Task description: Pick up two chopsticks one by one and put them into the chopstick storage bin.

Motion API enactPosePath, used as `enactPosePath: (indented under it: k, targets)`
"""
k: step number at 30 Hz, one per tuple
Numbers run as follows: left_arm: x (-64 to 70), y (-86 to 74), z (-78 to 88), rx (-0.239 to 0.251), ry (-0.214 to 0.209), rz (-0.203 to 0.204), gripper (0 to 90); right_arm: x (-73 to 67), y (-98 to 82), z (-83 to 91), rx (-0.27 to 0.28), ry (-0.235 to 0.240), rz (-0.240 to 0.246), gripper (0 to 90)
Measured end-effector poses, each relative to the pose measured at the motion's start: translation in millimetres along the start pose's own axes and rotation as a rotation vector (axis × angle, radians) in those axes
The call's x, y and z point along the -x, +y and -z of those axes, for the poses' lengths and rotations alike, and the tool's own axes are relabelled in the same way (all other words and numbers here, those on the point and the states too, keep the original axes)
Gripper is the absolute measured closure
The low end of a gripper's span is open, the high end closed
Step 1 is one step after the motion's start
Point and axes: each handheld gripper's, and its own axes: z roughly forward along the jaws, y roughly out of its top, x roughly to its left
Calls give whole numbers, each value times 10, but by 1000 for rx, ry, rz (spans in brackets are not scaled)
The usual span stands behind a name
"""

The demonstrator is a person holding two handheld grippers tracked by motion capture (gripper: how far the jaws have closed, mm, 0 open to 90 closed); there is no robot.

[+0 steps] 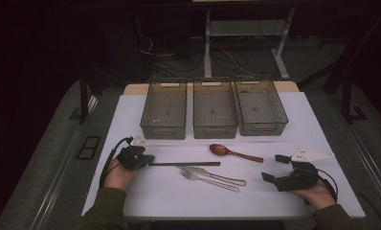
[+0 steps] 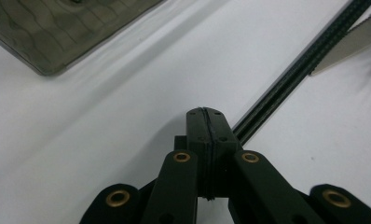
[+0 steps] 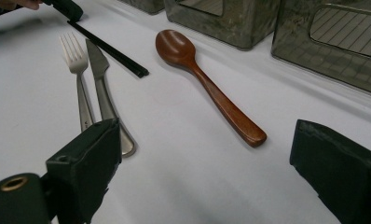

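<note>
White cloth covers the table (image 1: 155,191), and three grey bins (image 1: 215,115) are lined up along its far side. One pair of black chopsticks (image 1: 184,164), one fork (image 1: 205,179), one knife (image 1: 217,176) and one wooden spoon (image 1: 234,153) are laid mid-table. Chopsticks are pinched at their end by the closed left gripper (image 1: 148,160). Jaws of the right gripper (image 1: 274,168) are held apart, empty, near the right edge, with bare cloth around them.

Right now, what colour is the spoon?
Reddish-brown wood; the spoon shows best in the right gripper view.
</note>
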Motion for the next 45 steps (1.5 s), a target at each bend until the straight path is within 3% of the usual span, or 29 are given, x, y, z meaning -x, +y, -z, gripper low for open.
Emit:
enactPosePath:
  k: [17, 26, 31, 36, 41, 45]
  targets:
    - [101, -106, 98, -21, -9, -2, 888, -2, 0, -4, -1, 0, 1, 84]
    - [15, -65, 68, 25, 22, 0, 851, -5, 1, -13, -4, 3, 5, 84]
    - [51, 34, 80, 91, -22, 7, 782, -8, 1, -16, -5, 4, 3, 83]
    - [139, 229, 35, 149, -104, -28, 699, -9, 0, -21, -9, 7, 2, 84]
    - [260, 425, -83, 171, -188, -75, 661, -8, -2, -31, -8, 9, 4, 83]
    - [356, 545, -172, 174, -230, -112, 654, -9, -3, -35, -11, 10, 3, 83]
